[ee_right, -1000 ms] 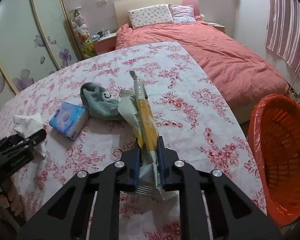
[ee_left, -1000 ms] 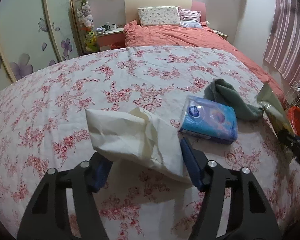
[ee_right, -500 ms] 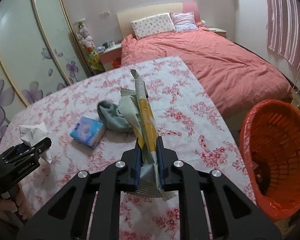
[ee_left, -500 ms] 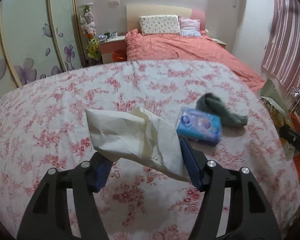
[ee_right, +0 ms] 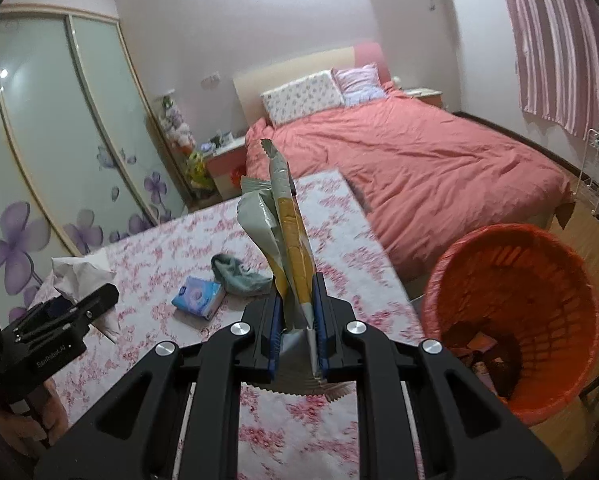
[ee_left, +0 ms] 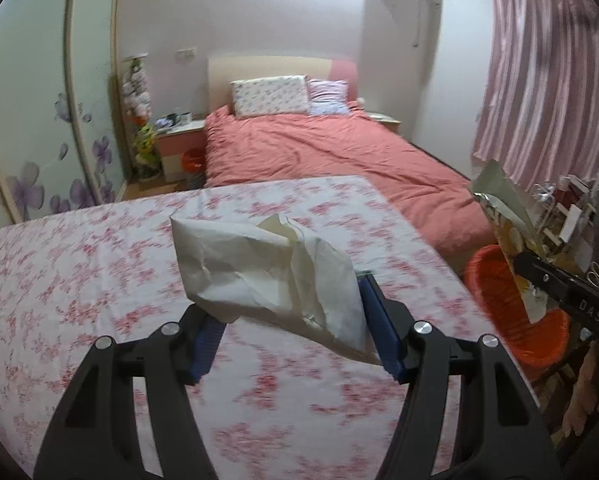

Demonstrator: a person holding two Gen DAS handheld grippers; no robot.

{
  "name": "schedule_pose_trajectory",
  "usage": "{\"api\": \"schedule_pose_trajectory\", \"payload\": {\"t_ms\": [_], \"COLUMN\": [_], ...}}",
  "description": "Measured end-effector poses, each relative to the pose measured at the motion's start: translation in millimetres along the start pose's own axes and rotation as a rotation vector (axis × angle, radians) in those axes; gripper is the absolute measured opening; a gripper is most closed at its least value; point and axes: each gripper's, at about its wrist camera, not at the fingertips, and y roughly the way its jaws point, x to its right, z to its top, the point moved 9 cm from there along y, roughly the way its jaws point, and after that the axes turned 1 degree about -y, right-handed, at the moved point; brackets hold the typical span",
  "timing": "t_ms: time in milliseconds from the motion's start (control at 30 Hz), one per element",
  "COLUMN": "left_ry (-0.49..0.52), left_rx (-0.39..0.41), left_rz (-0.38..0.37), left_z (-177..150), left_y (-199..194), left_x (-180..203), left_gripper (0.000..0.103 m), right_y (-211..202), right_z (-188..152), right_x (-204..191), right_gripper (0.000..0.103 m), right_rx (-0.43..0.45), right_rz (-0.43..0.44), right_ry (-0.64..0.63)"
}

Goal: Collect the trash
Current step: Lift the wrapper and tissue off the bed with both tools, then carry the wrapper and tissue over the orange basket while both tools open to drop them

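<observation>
Clutching a crumpled white paper [ee_left: 267,268] between its blue pads [ee_left: 379,328], the left gripper [ee_left: 291,332] hangs above the flowered bedspread [ee_left: 79,264], jaws spread fairly wide yet pressed against the wad on both sides. Light and soft, the paper would likely crush rather than slip, and a hold across its bulk, as here, looks sound; a loose corner would tear or pull free. Further right on the bedspread, seen from the right wrist camera, lie a blue tissue pack [ee_right: 197,297] and a grey-green cloth [ee_right: 239,278], touching or nearly so, neither plainly rubbish. Right of them, the right gripper [ee_right: 297,320] stands with jaws nearly together, pinching the lower end of an empty snack wrapper [ee_right: 283,220], grey and yellow, which rises upright out of the pads with its serrated bottom edge hanging below. Thin, slick film of that kind weighs almost nothing and can slide from a weak pinch, so the firm hold close to its sealed end appears wise. At far right an orange waste basket [ee_right: 579,380] with a red liner sits on the floor beside the bed, some scraps already at its bottom. Both pieces look ready to be carried over its rim and dropped in.
</observation>
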Motion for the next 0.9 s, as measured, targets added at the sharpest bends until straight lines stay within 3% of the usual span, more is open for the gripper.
{"api": "schedule_pose_trajectory", "payload": {"t_ms": [500,900], "left_ry": [0.085,0.187], "left_rx": [0.016,-0.072], "left_rz": [-0.218,-0.406], "left_z": [7,-18], "left_y": [-2,49], "left_x": [138,270], "left_gripper": [0.063,0.064], "right_y": [-48,-40], "right_z": [10,1], "right_x": [84,177], "right_gripper": [0.015,0.015], "right_rx": [0.123,0.112], "right_rz": [-0.087,-0.141], "right_ry": [0.117,0.268]}}
